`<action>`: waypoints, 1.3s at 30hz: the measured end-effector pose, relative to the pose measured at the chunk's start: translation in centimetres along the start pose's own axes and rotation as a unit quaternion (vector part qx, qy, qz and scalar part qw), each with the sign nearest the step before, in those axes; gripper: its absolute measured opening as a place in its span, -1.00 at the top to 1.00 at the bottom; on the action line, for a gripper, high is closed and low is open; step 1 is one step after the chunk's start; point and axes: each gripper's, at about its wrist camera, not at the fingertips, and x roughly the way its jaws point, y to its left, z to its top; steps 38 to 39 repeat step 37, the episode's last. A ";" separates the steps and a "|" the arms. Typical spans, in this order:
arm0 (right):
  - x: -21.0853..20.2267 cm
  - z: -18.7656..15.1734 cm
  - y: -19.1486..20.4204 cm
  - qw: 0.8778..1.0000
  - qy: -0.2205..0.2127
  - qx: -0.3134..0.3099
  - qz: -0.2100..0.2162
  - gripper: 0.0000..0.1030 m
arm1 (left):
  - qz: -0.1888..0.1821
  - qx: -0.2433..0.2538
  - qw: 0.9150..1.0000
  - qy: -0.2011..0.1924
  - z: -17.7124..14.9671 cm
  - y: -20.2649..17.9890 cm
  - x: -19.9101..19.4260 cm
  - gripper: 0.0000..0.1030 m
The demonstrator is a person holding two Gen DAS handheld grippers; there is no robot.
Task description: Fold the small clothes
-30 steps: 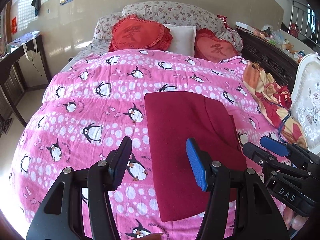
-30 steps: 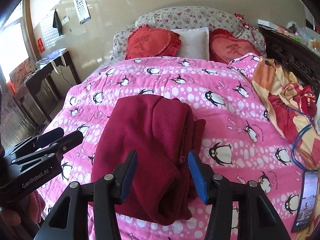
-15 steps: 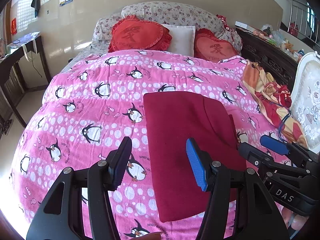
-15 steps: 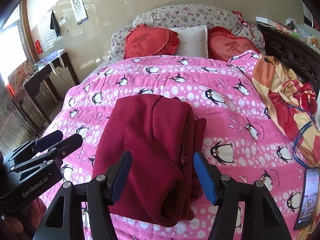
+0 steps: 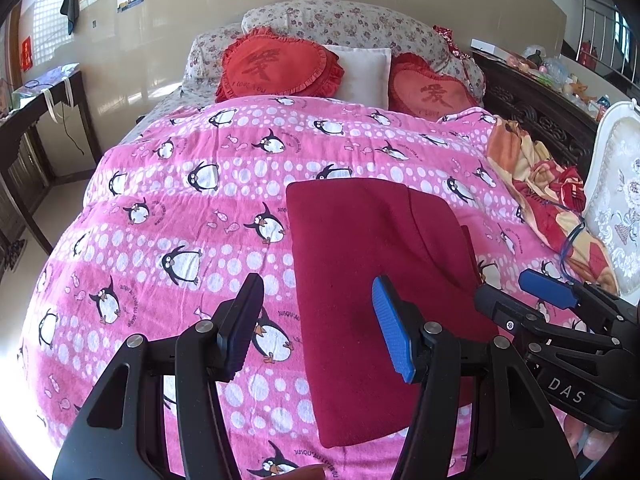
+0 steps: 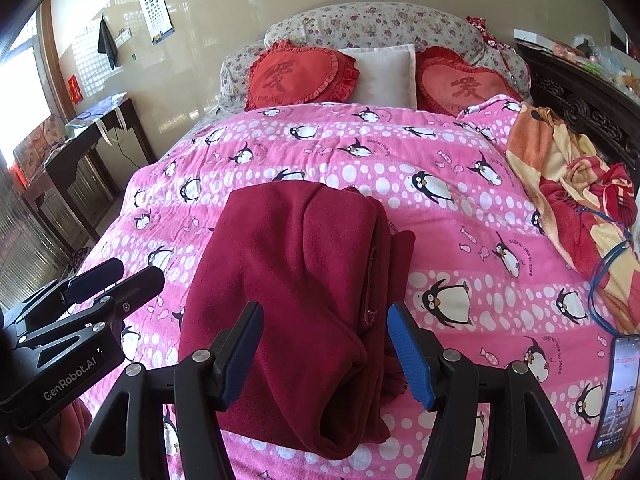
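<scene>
Pink penguin-print quilt (image 5: 168, 216) is carrying a folded dark-red fleece garment (image 6: 296, 280) at its near middle; my left tongs (image 5: 316, 328) and right tongs (image 6: 324, 348) are hovering above it, both gaping and empty, the right ones having just widened.

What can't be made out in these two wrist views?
- Folded dark red fleece garment: near edge hidden behind the right gripper in the right wrist view.
- Phone: screen too small to read; lower corner cut by the lens edge.
- Left gripper: hand holding it is out of frame.
</scene>
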 end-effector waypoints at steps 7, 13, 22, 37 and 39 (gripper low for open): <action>0.3 0.0 0.0 1.000 0.004 0.003 0.001 -0.21 | 0.000 0.001 1.000 0.001 0.0 0.0 0.2 -0.10; 0.4 0.0 0.0 1.000 0.006 0.002 0.002 -0.21 | -0.001 0.001 1.000 0.003 -0.3 -0.1 0.5 -0.10; 0.7 -0.1 0.3 1.000 0.011 0.001 0.004 -0.21 | -0.001 0.002 1.000 0.003 -0.3 0.0 0.5 -0.10; 1.7 -0.5 0.0 1.000 0.025 0.002 0.009 -0.21 | 0.001 0.006 1.000 -0.001 -0.5 0.6 1.2 -0.10; 1.7 -0.5 0.0 1.000 0.025 0.002 0.009 -0.21 | 0.001 0.006 1.000 -0.001 -0.5 0.6 1.2 -0.10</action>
